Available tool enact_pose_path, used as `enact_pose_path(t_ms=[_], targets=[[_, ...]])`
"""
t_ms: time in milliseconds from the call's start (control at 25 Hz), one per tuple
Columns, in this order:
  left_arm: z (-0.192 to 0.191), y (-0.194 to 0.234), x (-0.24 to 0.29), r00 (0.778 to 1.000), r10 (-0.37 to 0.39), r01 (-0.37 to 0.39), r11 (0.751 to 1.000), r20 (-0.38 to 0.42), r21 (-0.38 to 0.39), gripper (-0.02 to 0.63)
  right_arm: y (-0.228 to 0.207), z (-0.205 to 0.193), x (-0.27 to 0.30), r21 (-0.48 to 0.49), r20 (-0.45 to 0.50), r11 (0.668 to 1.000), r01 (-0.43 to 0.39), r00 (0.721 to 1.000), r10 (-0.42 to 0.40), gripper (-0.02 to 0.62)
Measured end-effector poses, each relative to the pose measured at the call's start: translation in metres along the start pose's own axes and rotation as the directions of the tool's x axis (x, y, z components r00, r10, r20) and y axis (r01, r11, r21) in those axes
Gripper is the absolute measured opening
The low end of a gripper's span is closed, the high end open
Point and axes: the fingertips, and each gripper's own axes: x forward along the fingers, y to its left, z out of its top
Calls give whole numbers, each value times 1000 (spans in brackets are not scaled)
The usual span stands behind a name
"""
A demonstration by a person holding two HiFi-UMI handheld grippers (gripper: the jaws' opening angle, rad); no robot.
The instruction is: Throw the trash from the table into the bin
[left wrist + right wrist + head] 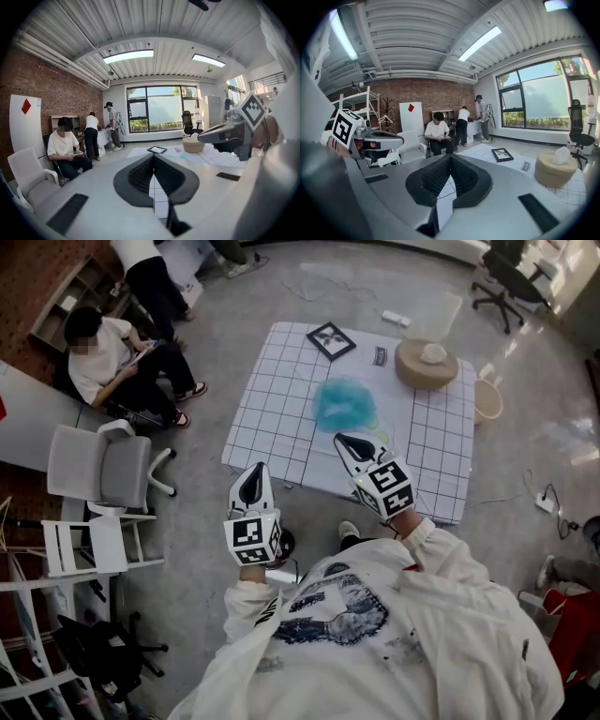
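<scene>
I can pass over the bare left and near squares of the checked table [267, 427]. A blue mesh bundle [344, 404] blocks mid-table, with a picture frame [331, 339] and round tissue box [427, 365] beyond. A white armchair [98, 465] crowds my left.

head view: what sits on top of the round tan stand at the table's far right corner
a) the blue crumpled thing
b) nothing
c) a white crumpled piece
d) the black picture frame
c: a white crumpled piece sits on top of the round tan stand, while the black picture frame and the blue crumpled thing lie on the table apart from it.
</scene>
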Motion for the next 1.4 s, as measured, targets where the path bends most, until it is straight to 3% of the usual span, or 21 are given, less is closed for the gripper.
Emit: enact_pose_path(t_ms=[400, 960, 1000, 1120, 1400], targets=[[1, -29, 58, 999, -33, 33, 998, -6, -53, 6, -59, -15, 15, 41, -33, 999, 17, 999, -16, 18], [2, -34, 113, 996, -63, 63, 998, -58, 4, 6, -122, -36, 43, 52, -125, 997, 57, 991, -50, 25], [1, -34, 115, 996, -65, 65, 998, -64, 4, 6, -124, -38, 46, 51, -133, 997, 49, 990, -42, 37], [-3, -36, 120, 994, -77, 78, 997, -82, 7, 6, -122, -44, 55, 67, -156, 998, -4, 988, 15, 224], [-10, -38, 127, 990, -93, 95, 995, -109, 13, 6, -117, -58, 75, 51, -207, 995, -91, 973, 99, 351]])
